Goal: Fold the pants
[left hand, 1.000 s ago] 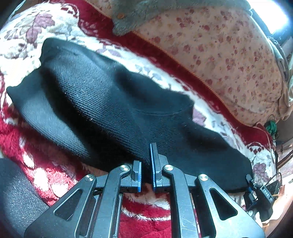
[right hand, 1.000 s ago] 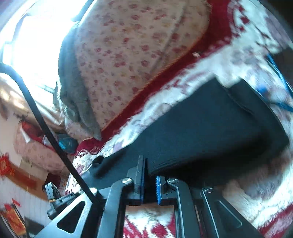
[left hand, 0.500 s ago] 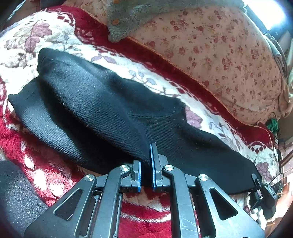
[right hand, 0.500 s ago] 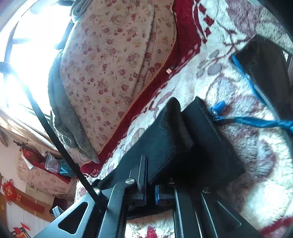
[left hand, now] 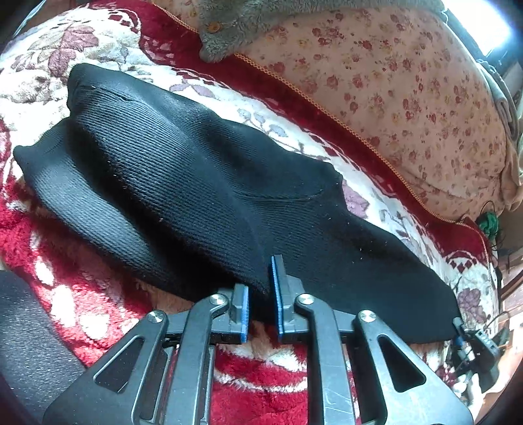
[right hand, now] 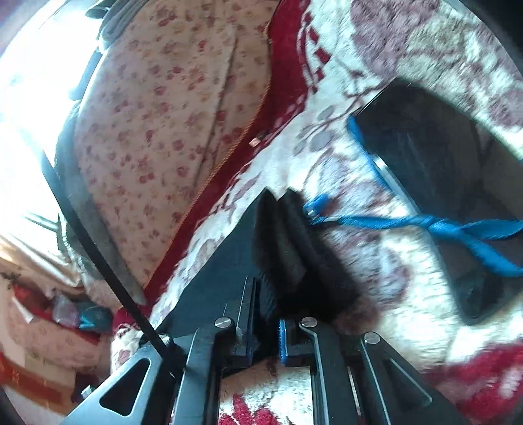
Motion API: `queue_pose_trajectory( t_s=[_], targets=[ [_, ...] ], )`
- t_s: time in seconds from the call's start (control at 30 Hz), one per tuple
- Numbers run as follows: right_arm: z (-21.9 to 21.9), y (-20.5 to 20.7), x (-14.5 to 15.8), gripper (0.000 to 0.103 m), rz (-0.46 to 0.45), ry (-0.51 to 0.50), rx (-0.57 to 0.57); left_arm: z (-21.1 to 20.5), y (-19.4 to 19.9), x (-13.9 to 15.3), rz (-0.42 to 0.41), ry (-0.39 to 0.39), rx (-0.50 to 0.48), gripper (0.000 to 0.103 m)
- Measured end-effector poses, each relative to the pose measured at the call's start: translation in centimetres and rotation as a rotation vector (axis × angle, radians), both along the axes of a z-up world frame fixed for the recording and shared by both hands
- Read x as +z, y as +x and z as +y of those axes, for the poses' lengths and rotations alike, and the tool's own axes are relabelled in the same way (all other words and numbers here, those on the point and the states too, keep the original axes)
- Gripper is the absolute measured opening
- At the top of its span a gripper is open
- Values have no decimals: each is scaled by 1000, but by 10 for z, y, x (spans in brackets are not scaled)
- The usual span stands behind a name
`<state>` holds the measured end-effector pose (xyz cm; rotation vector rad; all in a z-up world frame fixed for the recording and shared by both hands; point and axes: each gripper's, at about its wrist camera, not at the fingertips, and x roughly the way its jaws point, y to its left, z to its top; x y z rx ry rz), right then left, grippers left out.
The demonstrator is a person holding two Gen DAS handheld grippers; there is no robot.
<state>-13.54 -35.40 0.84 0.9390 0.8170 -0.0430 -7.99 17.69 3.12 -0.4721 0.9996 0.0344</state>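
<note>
**Pants pinched at the near edge by both grippers**

Pants point(left hand: 202, 183), black ribbed knit, lie spread across a red-and-cream floral plush blanket point(left hand: 65, 310). In the left wrist view the fabric runs from far left to near right, with one layer draped over another and a raised ridge down the middle. Its near edge sits between the blue-padded fingers of the left gripper point(left hand: 261, 304); the jaws are drawn close together with a fold of the cloth clamped in the narrow gap.

In the right wrist view the right gripper point(right hand: 266, 333) likewise has its jaws nearly together, closed on an edge of the pants point(right hand: 287, 258). Here the cloth stands up from the jaws in two or three stacked folds, tapering toward a far point. View is motion-blurred; the exact layer count is unclear.

Beyond the pants, a cream quilt with small red flowers point(left hand: 408, 98) is bunched along the far side, and a grey fleece garment point(left hand: 261, 19) lies on top of it. To the right in the right wrist view, a blue cord point(right hand: 408, 224) crosses the blanket and touches the far tip of the folds, beside a dark flat device point(right hand: 434, 183).
</note>
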Motion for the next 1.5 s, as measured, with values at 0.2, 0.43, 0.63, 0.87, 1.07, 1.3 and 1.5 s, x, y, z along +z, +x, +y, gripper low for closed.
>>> queue_pose_trajectory(
  t_s=[0.2,0.43,0.63,0.87,1.07,1.3,1.5],
  targets=[
    [-4,-13,51,20,-32,-205,-29,12,-11,11,-12,21,24,19],
    [33,1,90,29,-160,-199,109,52,-33,29,-43,45,131,19],
    [158,46,78,32,-221,-23,526,96,-47,38,-48,94,232,19],
    [325,66,66,33,-238,-122,953,142,-48,31,-5,111,305,37],
    [418,78,56,37,-257,-234,1136,169,-34,21,9,141,345,37],
    [486,85,44,47,-283,-412,1221,182,-16,11,46,171,335,37],
    [535,96,32,47,-321,-582,1291,191,-7,9,60,173,333,37]
  ],
)
